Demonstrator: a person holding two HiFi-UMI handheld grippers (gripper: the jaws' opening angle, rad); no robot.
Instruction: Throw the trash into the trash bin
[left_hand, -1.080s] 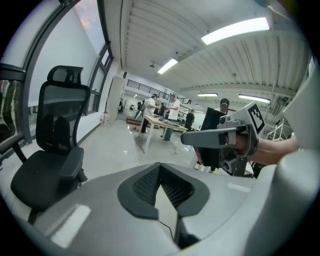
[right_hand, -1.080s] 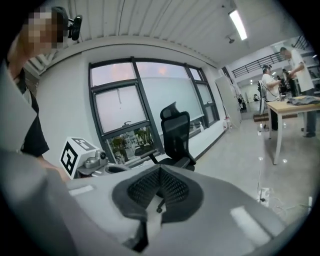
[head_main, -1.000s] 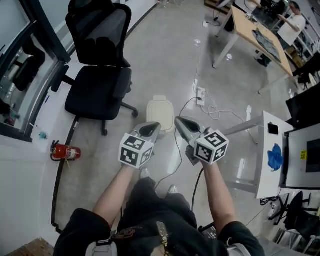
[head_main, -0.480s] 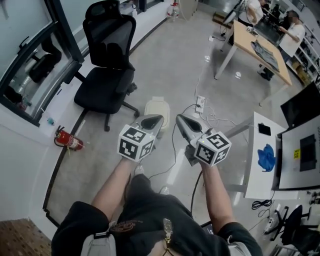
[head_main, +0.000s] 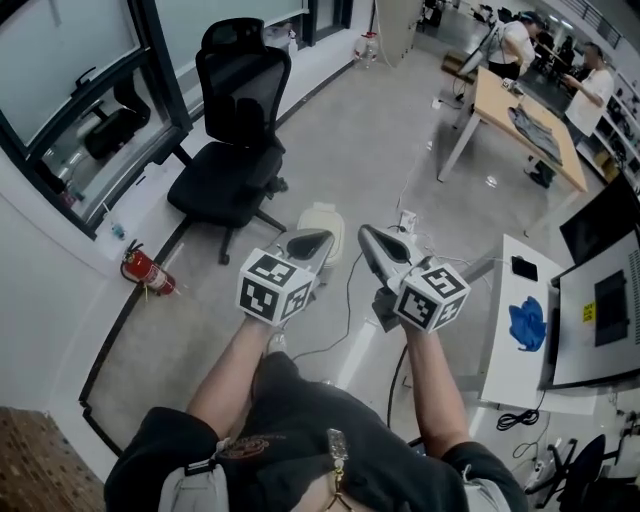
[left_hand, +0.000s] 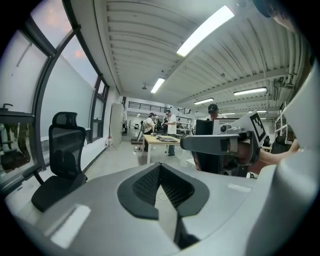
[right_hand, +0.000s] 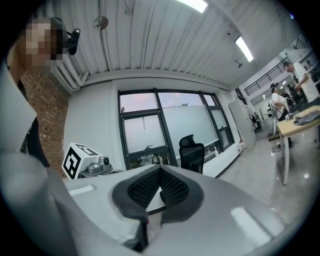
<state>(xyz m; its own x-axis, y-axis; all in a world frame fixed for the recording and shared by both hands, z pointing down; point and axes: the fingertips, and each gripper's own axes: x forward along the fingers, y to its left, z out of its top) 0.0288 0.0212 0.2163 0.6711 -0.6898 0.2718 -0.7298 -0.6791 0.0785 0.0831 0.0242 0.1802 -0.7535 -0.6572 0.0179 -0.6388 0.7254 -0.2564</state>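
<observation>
holding two tools side by side above the floor (head_main: 380, 130)
the left tool (head_main: 318, 240) and the right tool (head_main: 370, 238) are both seen fully closed, with nothing gripped; the white bin (head_main: 322, 214) is seen on the floor past their tips, near a black chair (head_main: 235, 150).

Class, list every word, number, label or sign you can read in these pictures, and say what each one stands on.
No text is readable in any view.
Yellow sticker at the right edge of the head view: print too small to read.
Fire extinguisher label: too small to read.
Left marker cube and right marker cube: black-and-white square patterns only, no letters.
</observation>
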